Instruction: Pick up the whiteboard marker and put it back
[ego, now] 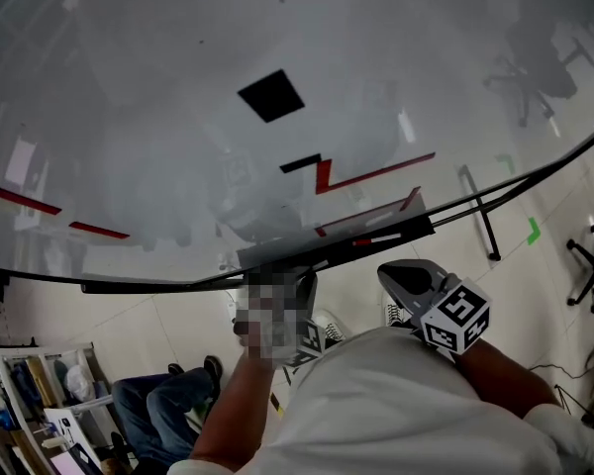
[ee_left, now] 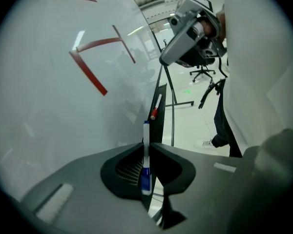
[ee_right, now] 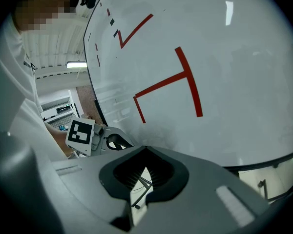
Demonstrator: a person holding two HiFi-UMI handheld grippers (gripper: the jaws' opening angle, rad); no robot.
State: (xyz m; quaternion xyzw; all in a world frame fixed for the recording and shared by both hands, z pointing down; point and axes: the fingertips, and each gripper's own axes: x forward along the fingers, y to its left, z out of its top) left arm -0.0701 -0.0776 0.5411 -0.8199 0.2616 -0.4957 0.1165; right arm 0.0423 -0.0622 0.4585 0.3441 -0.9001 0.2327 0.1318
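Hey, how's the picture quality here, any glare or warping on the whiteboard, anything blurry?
Head view: dim, and the glossy whiteboard mirrors the room; a mosaic patch sits low centre. Left gripper view: fisheye bends the board edge, corners go black, one glare streak, but the marker between the fingers is sharp. Right gripper view: same warping, a bright light reflection upper right.

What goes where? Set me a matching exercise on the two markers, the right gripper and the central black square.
1 blue marker
2 red-capped marker
3 right gripper
4 central black square

a on the tray
b fingers together, empty
c on the whiteboard
d between the left gripper's fingers

Pairs: 1-d, 2-a, 3-b, 4-c
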